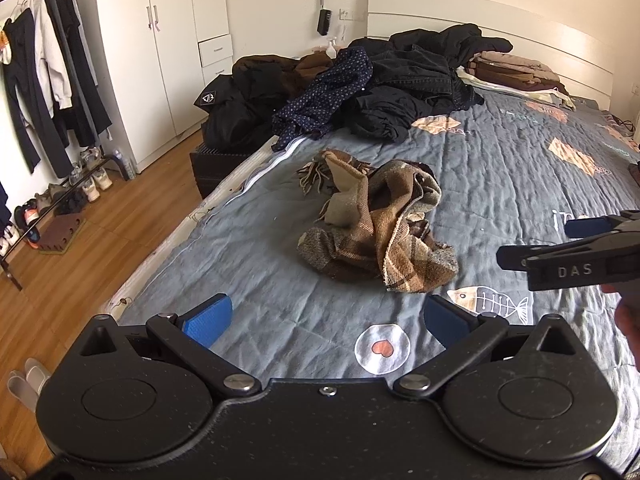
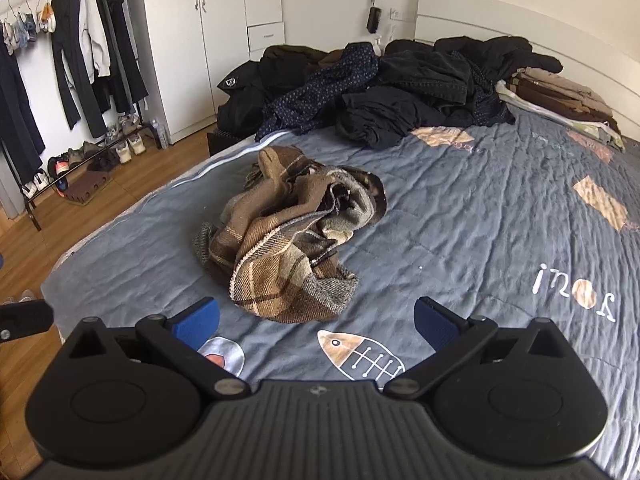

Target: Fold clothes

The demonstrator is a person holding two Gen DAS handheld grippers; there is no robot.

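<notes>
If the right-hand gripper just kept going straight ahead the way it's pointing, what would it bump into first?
Most likely the crumpled brown plaid scarf on the bed. The right gripper is open and holds nothing, and only bare grey bedspread lies between them. The scarf sits slightly left of centre, so depth is uncertain.

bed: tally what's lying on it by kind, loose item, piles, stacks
Crumpled brown plaid scarf: 1
Heap of dark unfolded clothes: 1
Stack of folded brown and beige clothes: 1
Total: 3, all on the grey quilt; garments inside the heap cannot be counted.
</notes>
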